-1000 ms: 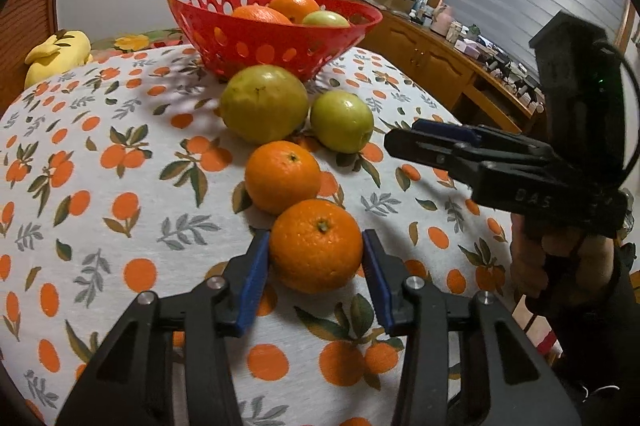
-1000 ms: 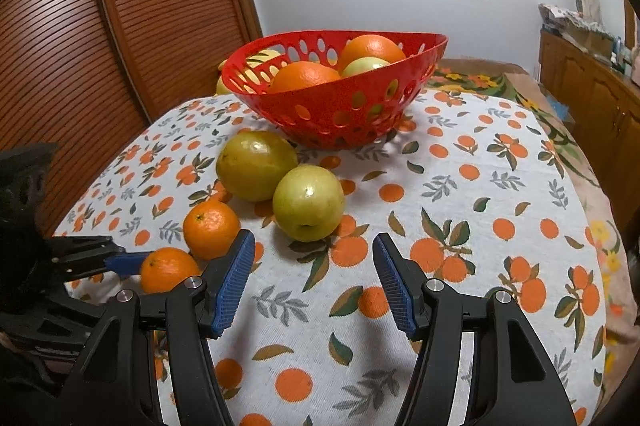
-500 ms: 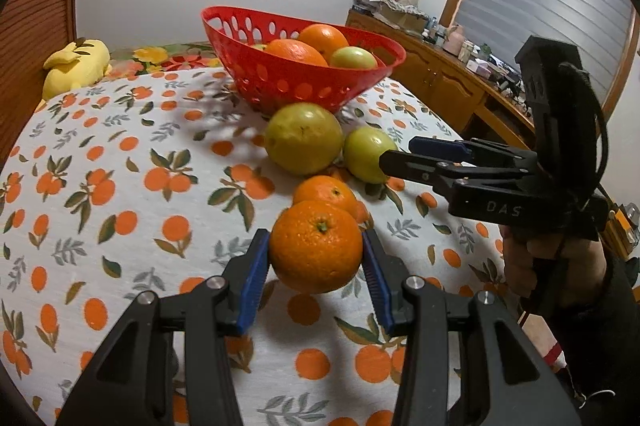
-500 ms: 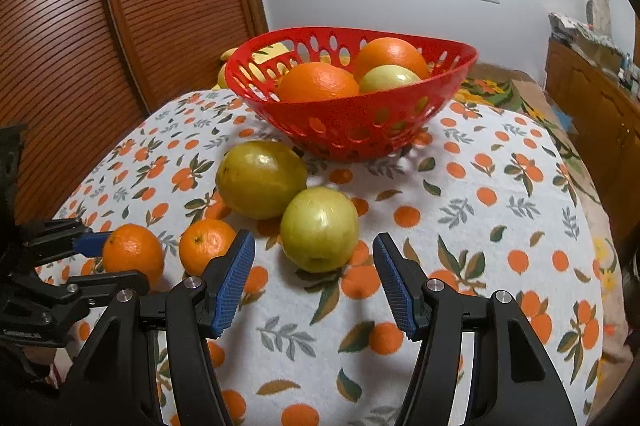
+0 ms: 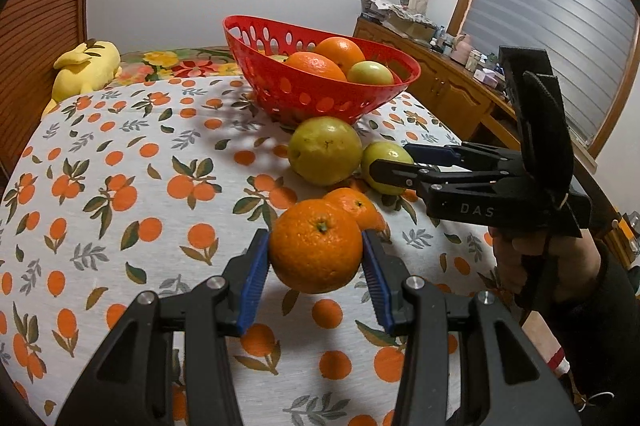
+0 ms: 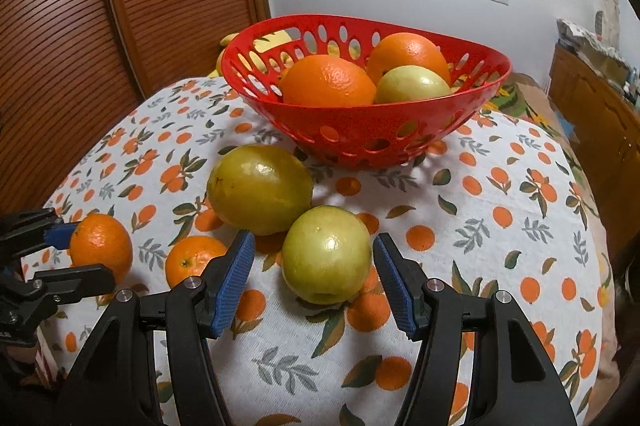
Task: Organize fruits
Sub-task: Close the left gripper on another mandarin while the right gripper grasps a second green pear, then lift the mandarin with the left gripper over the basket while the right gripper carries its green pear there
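left gripper [image 5: 316, 268] clamps orange [image 5: 315, 245] | right gripper [image 6: 314, 280] wide, straddling apple [image 6: 326, 260]

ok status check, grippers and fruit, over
Left gripper shut on orange, lifted. Right gripper open around green apple, not touching. Path to red basket clear.

basket [image 6: 360, 130]: glossy plastic | tablecloth [image 5: 120, 154]: matt cloth | orange [image 5: 316, 246]: dimpled
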Motion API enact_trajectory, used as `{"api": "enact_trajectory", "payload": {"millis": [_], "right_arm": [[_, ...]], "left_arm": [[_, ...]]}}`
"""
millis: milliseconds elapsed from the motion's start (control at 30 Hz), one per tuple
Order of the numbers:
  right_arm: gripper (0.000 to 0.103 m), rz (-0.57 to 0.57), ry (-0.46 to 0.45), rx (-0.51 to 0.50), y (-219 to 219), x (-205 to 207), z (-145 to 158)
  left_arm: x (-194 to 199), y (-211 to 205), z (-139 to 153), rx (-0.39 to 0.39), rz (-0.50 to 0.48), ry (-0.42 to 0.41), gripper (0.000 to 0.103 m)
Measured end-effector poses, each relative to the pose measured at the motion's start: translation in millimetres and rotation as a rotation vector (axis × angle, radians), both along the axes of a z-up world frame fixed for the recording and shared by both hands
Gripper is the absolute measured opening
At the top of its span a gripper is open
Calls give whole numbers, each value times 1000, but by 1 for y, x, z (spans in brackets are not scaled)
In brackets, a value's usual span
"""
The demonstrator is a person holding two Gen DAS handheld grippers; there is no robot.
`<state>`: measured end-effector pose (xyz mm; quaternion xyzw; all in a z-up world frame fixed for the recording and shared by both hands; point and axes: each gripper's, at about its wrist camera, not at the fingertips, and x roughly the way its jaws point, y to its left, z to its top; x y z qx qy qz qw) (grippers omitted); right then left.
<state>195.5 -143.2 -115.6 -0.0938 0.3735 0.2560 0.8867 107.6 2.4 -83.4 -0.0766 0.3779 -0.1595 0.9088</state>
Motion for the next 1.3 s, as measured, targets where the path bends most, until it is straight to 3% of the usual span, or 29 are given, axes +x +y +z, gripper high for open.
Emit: {"api": "enact_trajectory", "payload": {"millis": [267, 433, 700, 1300], "right_arm": [[62, 2, 28, -19, 2, 6, -7], [51, -7, 27, -29, -1, 7, -8], [51, -4, 35, 0, -9, 3, -6], [51, -2, -85, 62, -32, -21, 45]], "left_arm": [[-1, 3, 1, -2, 12, -4, 44], [-1, 4, 1, -2, 16, -6, 44], [1, 6, 5, 1, 24, -15, 44], [20, 4, 32, 17, 26, -79, 44]]}}
